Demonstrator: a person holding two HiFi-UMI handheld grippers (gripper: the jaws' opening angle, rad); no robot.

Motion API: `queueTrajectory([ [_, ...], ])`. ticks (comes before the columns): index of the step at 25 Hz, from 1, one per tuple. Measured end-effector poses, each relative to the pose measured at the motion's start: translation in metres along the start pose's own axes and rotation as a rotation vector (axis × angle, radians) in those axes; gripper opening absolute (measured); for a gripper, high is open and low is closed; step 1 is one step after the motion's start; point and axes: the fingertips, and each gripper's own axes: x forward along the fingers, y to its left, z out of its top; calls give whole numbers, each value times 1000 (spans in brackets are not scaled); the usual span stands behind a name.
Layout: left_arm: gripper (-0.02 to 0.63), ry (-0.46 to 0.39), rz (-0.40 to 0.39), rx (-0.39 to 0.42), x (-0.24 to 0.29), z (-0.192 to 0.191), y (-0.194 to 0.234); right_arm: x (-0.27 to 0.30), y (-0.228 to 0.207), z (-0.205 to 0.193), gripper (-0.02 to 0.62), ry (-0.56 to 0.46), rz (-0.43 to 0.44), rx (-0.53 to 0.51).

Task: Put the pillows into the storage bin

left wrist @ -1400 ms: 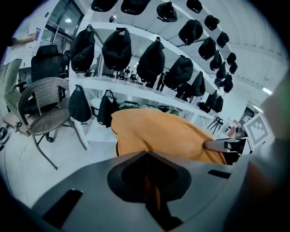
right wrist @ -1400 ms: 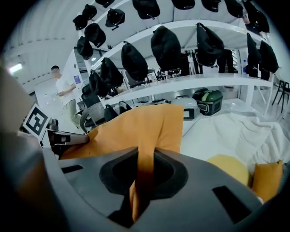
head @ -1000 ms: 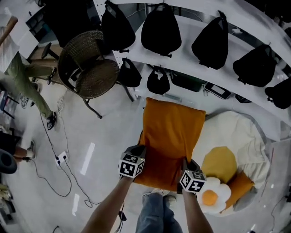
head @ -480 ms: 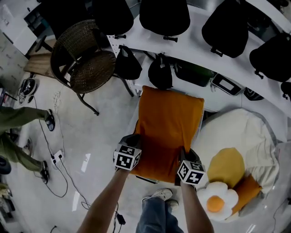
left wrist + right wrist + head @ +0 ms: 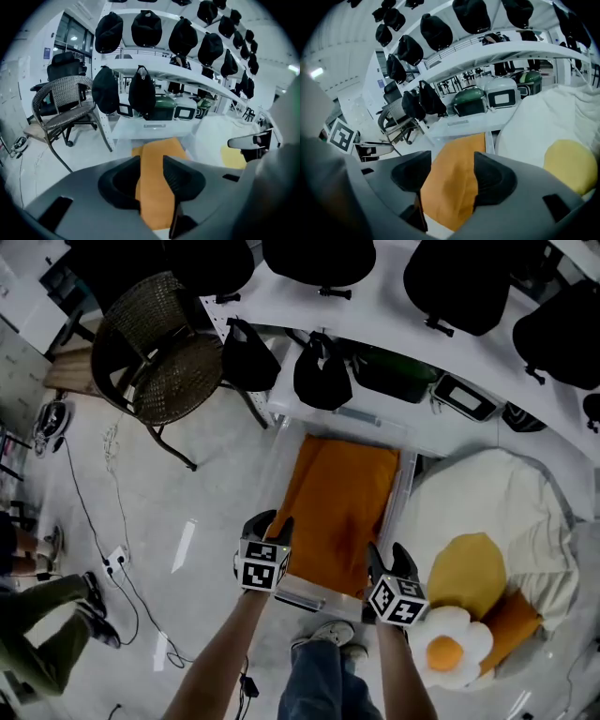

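Floor at twelve o'clock: storage bin holds orange pillow; your left gripper and right gripper have just opened, jaws loosely straddling it.

Both forearms are bare; blue denim jeans cover the legs; the shoes look pale, perhaps white trainers, in dim light; the left gripper and right gripper are dark grey, each bearing a black-and-white marker cube; their black jaws have just been opening, the orange pillow showing between them.
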Motion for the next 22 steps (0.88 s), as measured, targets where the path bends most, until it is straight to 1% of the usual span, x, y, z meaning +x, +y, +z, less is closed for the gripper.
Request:
queueTrajectory([
  [4, 155, -64, -77, 5, -28, 36, -37, -42, -8, 21, 265, -64, -17, 49],
  [7, 155, -100, -152, 23, -44, 67, -75, -75, -18, 40, 265, -116, -51, 83],
  [10, 155, -114, -243, 64, -44, 95, -126, -101, -42, 59, 266, -168, -100, 116],
  [12, 155, -111, -311, 102, -40, 106, -175, -126, -71, 65, 266, -198, -145, 150],
  [14, 155, -95, -384, 149, -36, 107, -230, -157, -107, 62, 267, -223, -204, 187],
  [17, 160, -52, -497, 218, -28, 99, -309, -203, -160, 48, 266, -259, -301, 249],
  [19, 168, -21, -569, 273, -25, 88, -358, -234, -194, 30, 267, -279, -368, 303],
  [22, 175, 27, -678, 359, -24, 64, -429, -282, -239, -10, 267, -300, -476, 388],
])
